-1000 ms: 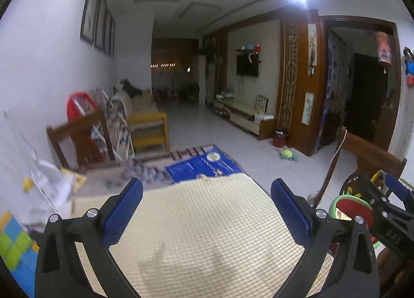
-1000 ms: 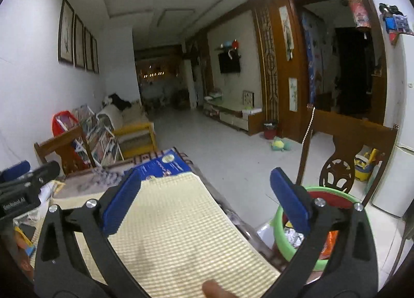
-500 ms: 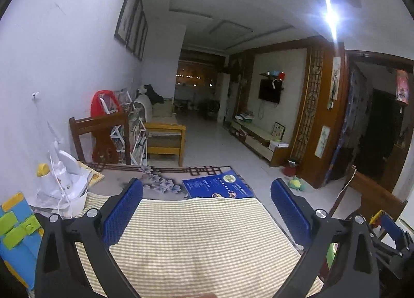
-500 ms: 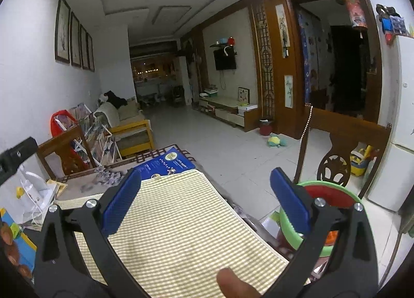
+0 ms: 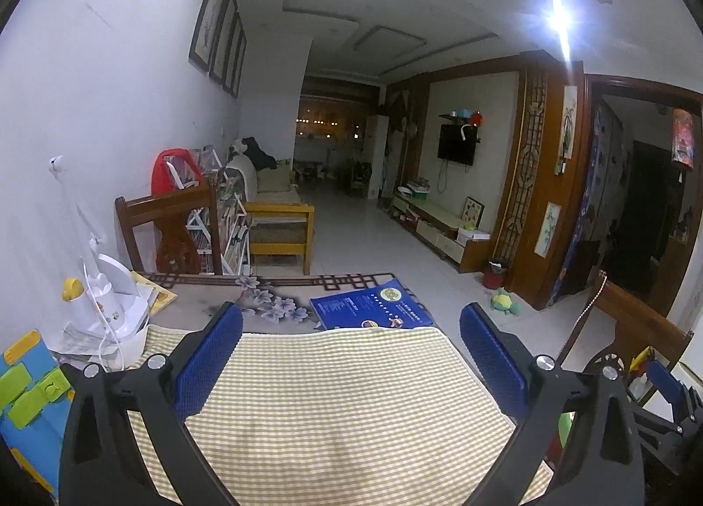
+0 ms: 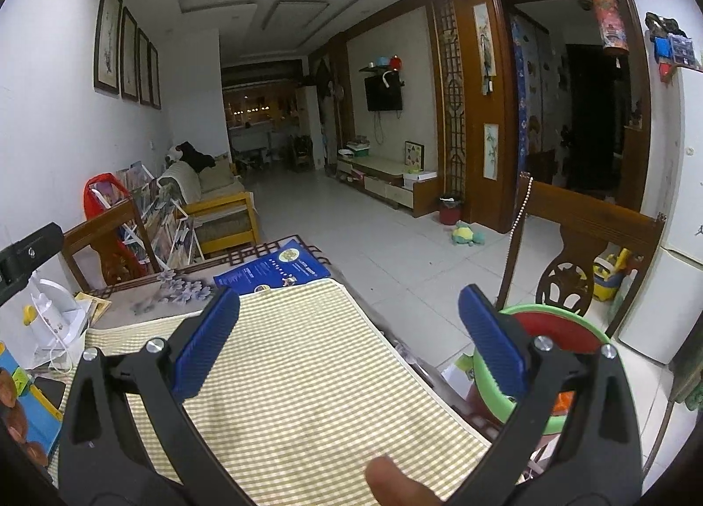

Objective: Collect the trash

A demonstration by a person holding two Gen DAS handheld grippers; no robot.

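Two hand-held grippers are in view, both released, blue pads spread wide with nothing between them. The left hand-held gripper (image 5: 350,352) hovers over the yellow checked mat (image 5: 334,392) that covers the near part of the bench (image 5: 206,301). The right hand-held gripper (image 6: 349,339) hovers over the same mat (image 6: 298,378), nearer its right edge; a fingertip (image 6: 391,479) shows at 6 o'clock in the right wrist view.

The green-rimmed trash bin (image 6: 558,330) stands on the floor beside the bench, at 4 o'clock in the right wrist view, partly hidden behind the right pad. An orange item (image 6: 562,401) shows inside it; what else it holds cannot be told. No loose trash can be made out on the mat.

At 12 o'clock beyond the mat lies a blue booklet (image 5: 371,306), its near edge touching or tucked under the mat. At 9 o'clock in the left wrist view stands a white desk lamp (image 5: 105,299), and a blue and green toy block (image 5: 26,392) sits at 8 o'clock. A wooden chair (image 6: 584,242) stands just behind the bin.
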